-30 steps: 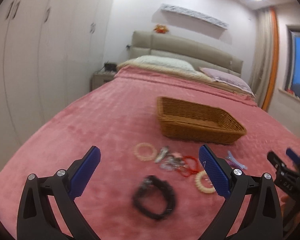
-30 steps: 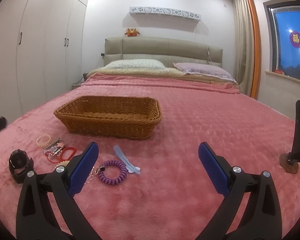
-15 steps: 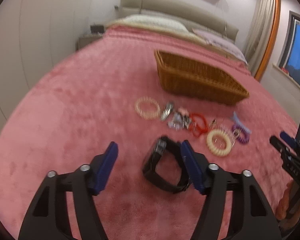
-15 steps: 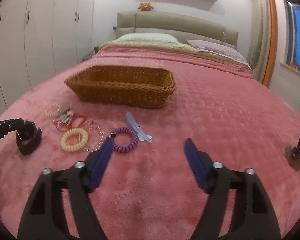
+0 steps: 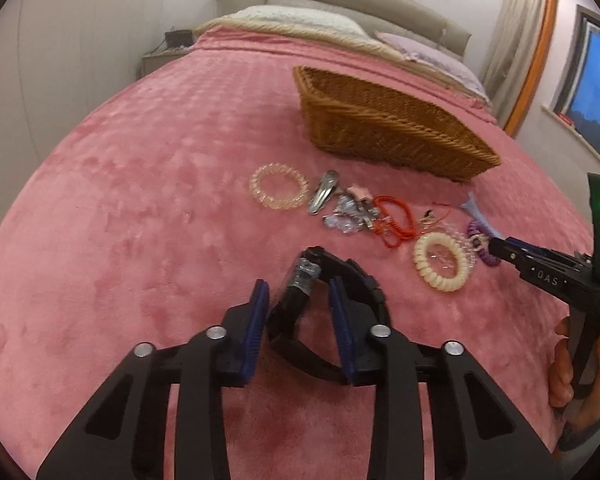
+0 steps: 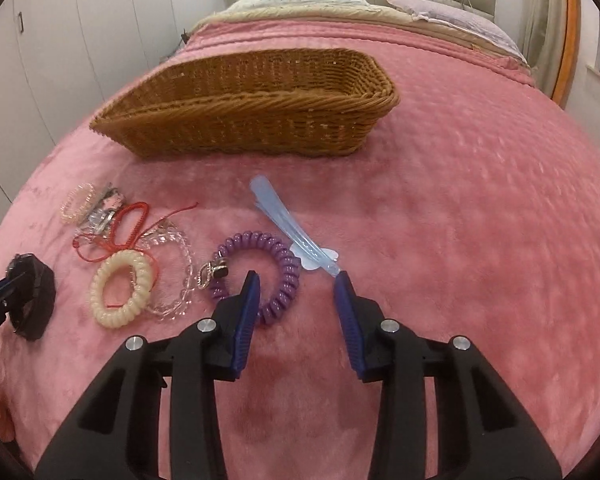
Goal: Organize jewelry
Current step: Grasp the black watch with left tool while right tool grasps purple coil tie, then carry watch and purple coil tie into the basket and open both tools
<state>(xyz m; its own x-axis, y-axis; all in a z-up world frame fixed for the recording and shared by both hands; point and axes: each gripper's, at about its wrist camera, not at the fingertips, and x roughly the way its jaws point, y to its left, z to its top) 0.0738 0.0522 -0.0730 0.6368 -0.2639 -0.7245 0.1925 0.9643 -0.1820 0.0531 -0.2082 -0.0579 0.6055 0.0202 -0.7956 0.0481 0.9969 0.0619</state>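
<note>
Jewelry lies on a pink bedspread in front of a wicker basket [image 5: 384,128] [image 6: 252,108]. My left gripper [image 5: 298,294] is partly closed around one side of a black watch [image 5: 332,280], also seen in the right wrist view [image 6: 32,296]; its blue pads are close to the band, and contact is unclear. My right gripper [image 6: 296,282] is open, low over a purple coil bracelet [image 6: 264,272] and the end of a light blue hair clip [image 6: 288,228]. A cream coil bracelet [image 6: 122,294], red cord [image 6: 130,224] and clear beads [image 6: 176,272] lie to the left.
A pink bead bracelet [image 5: 278,186], silver hair clips [image 5: 324,196] and small charms [image 5: 348,216] lie between watch and basket. Pillows and headboard [image 5: 340,4] are at the far end. Wardrobes [image 6: 60,40] stand left, a window [image 5: 596,88] right.
Both grippers dropped toward the bed and narrowed. The left one moved forward so its fingers now straddle the watch band. The right one came down over the purple bracelet and blue clip.
</note>
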